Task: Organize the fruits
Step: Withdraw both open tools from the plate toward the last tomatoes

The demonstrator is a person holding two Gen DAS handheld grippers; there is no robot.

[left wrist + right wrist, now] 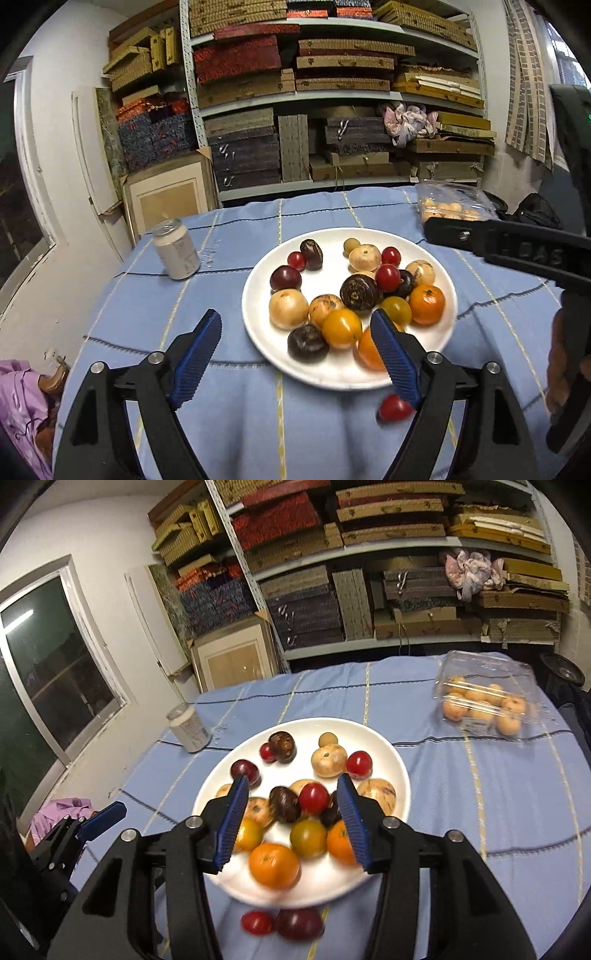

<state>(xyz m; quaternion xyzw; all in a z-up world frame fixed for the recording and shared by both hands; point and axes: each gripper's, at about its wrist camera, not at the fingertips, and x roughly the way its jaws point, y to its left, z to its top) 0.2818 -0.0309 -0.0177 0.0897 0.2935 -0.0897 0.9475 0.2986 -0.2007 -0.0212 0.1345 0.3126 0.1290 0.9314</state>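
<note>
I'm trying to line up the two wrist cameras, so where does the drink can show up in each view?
Left wrist view: the drink can stands on the blue cloth, left of centre, left of the white plate.
Right wrist view: the drink can stands upper left of the white plate, below the window.
Shared landmark: the white plate of fruit.

Raised letters on the black arm of the right gripper (532, 254), seen from the left wrist view: they appear mirrored or inverted, roughly "SAO", not surely legible. Drink can (176, 249): faint print, unreadable. Clear plastic fruit box (487, 698): white label, too small to read.
</note>
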